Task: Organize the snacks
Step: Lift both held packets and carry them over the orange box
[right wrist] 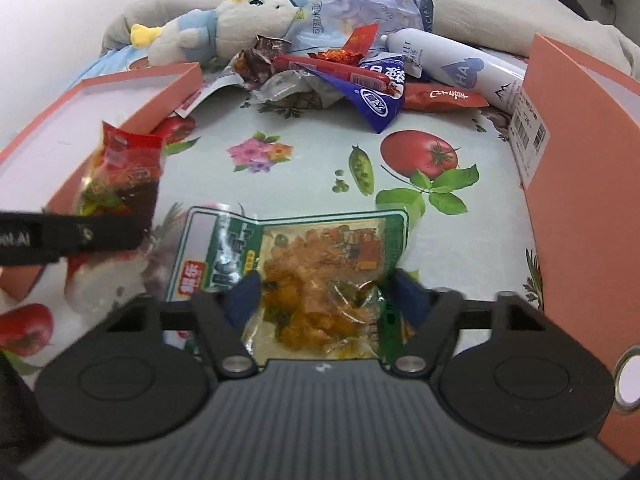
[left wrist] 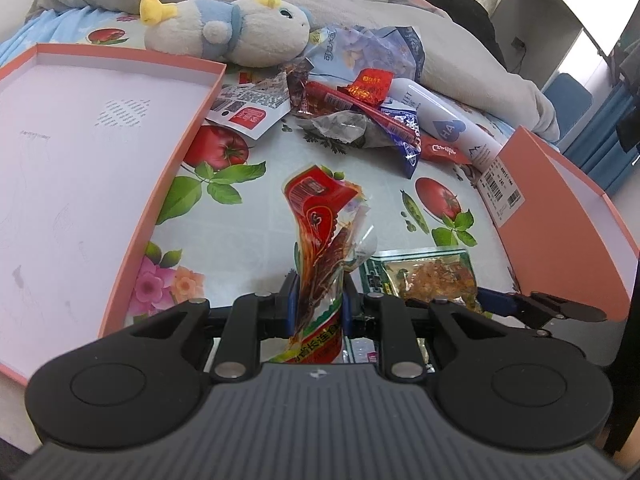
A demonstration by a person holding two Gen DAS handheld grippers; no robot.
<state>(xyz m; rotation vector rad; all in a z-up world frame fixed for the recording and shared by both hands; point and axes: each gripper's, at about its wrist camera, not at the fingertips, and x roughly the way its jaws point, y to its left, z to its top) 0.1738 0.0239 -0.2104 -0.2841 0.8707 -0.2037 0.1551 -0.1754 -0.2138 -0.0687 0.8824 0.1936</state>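
My left gripper is shut on the lower part of a red snack packet, which stands upright above the flowered cloth. In the right wrist view that packet hangs at the left, beside the shallow pink box. A green packet of yellow pickles lies flat on the cloth. My right gripper straddles its near end, one blue pad at each side edge. I see no pad pressing on it. In the left wrist view the green packet lies just right of the red one.
A wide pink box lies open on the left and a taller pink box stands on the right. A heap of snack wrappers, a white bottle and a plush toy lie at the back.
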